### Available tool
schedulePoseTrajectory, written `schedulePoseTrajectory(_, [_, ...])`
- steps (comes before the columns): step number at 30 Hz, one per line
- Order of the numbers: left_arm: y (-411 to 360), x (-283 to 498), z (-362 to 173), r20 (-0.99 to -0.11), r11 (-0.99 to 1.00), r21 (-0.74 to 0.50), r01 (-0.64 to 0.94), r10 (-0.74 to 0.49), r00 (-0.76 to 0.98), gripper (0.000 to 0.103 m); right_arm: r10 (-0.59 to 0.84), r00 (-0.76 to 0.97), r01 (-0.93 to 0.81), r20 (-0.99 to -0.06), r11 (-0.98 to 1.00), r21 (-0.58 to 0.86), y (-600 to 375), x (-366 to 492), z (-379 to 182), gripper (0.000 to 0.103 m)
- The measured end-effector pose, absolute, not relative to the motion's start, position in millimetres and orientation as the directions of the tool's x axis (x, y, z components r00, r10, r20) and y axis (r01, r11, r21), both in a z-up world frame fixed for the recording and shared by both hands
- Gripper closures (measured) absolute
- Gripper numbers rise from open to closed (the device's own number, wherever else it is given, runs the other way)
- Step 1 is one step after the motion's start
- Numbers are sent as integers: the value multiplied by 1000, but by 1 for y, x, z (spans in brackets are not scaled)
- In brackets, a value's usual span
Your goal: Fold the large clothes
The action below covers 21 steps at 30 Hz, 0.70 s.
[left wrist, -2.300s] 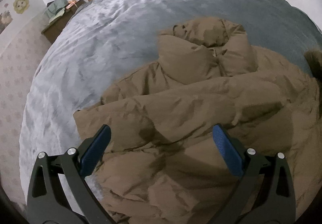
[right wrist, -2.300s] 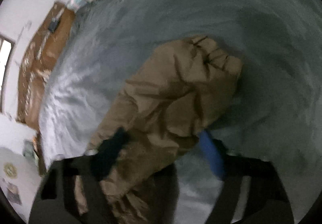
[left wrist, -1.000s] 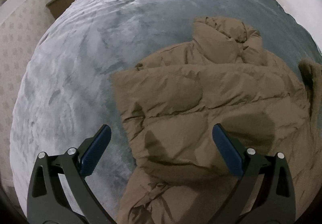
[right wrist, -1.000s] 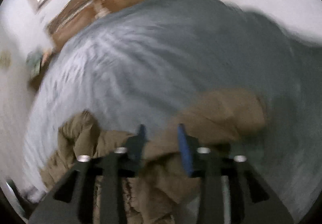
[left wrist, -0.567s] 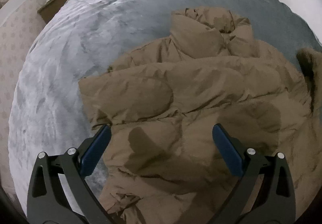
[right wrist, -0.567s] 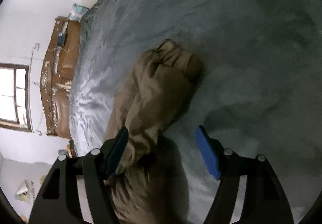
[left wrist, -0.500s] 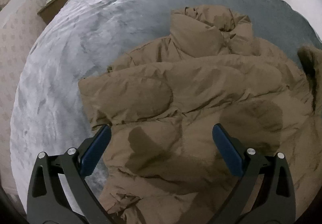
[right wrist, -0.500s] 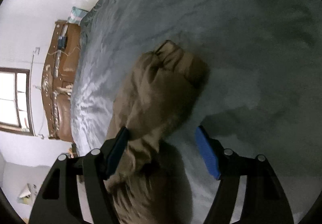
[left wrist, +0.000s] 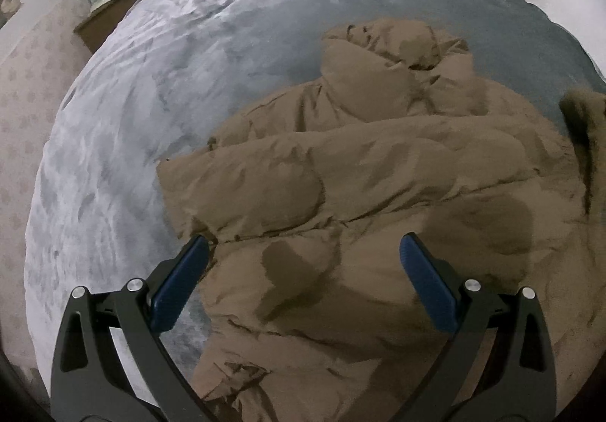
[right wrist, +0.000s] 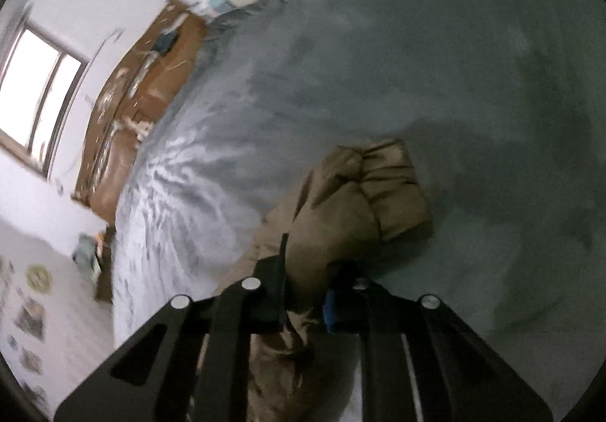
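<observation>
A brown puffer jacket lies crumpled on the grey bed blanket, its collar at the far end and one sleeve folded across its body. My left gripper hovers open just above the jacket's near part, with nothing between its blue pads. In the right wrist view, my right gripper has its jaws closing on the jacket's other sleeve. The pads pinch the fabric, and the cuff sticks out beyond them over the blanket.
A dark fur-trimmed edge shows at the jacket's right side. A wooden nightstand with clutter stands beside the bed at the far left. The brown headboard and a window lie beyond the bed.
The right gripper's jaws went from wide around the sleeve to pinched on it, and the gripper rolled and shifted. The left gripper stayed open and barely moved.
</observation>
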<state>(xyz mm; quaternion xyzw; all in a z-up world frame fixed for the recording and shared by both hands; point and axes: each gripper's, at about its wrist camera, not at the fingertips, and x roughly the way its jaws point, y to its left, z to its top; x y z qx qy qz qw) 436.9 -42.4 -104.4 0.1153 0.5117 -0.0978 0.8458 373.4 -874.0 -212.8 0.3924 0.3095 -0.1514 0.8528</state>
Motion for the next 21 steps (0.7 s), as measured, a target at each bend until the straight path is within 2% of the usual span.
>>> schedulePoseTrajectory(5, [-39,426,-92,-878,949,98,301,-60,475,3,-66,764,418,-642,808,415,-828,379,-151,90])
schedulePoseTrajectory(10, [-26,424,-76,-867,958,73,279,-77,493,3,-49,803,297,-594,897,326,-770,383,-97,90])
schedulePoseTrajectory(16, [-1,425,-65,-863,973,15,231,-104,495,3,59,835,89,-547,967,240,-666,394,-44,90])
schedulePoseTrajectory(21, [20,426,-62,-861,981,6,196,-95,500,3,186,799,-94,-571,978,187,-566,397,-36,90])
